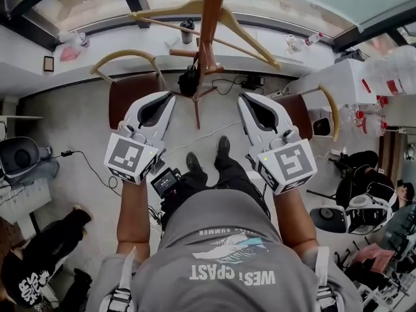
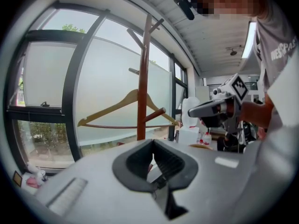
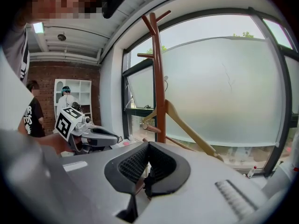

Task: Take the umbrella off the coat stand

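The brown wooden coat stand (image 1: 211, 18) rises straight ahead of me, and it shows too in the left gripper view (image 2: 142, 87) and the right gripper view (image 3: 160, 78). A small black folded umbrella (image 1: 188, 81) hangs low on its pole. A wooden hanger (image 1: 240, 34) hangs from a peg higher up. My left gripper (image 1: 170, 96) points at the stand from the left, jaws together and empty, just short of the umbrella. On the other side my right gripper (image 1: 242, 98) is also shut and empty, a little farther from the pole.
Two brown-seated chairs (image 1: 133, 93) (image 1: 296, 112) with curved wooden backs flank the stand's base. Cables run across the floor (image 1: 78, 155). A white cabinet (image 1: 338, 83) with bottles stands at the right, and a window ledge (image 1: 117, 44) lies behind. People stand by a shelf (image 3: 32, 113).
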